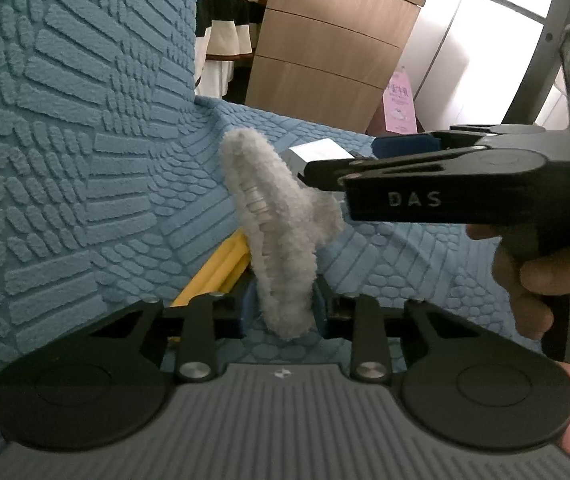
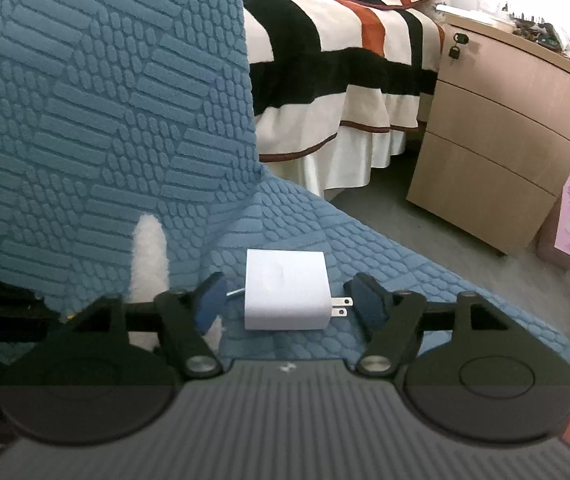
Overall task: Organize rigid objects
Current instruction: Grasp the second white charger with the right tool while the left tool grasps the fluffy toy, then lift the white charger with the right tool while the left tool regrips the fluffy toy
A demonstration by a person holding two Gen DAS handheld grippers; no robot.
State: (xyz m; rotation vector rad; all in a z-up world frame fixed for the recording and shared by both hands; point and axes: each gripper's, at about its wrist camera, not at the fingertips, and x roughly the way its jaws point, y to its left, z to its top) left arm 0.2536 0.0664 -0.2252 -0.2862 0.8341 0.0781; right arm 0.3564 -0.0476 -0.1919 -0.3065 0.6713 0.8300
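The fuzzy grey hair claw [image 1: 281, 236] is clamped between the closed fingers of the left gripper [image 1: 281, 314], raised above the blue textured seat [image 1: 385, 248]. A white charger [image 2: 285, 290] lies on the seat between the open, empty fingers of the right gripper [image 2: 287, 300]. A yellow item [image 1: 215, 276] also remains on the seat. Judged progress: early; sorting is unfinished

Blue cloth seat cover [image 2: 105, 100] shows a raised, matt embossed weave, the hair clip [image 1: 281, 240] is wrapped in fuzzy grey-white plush, the charger [image 2: 285, 290] is smooth white plastic with shiny metal prongs, the tongs [image 2: 285, 300] are matt black plastic, and the cabinet [image 2: 505, 132] is smooth pale wood.
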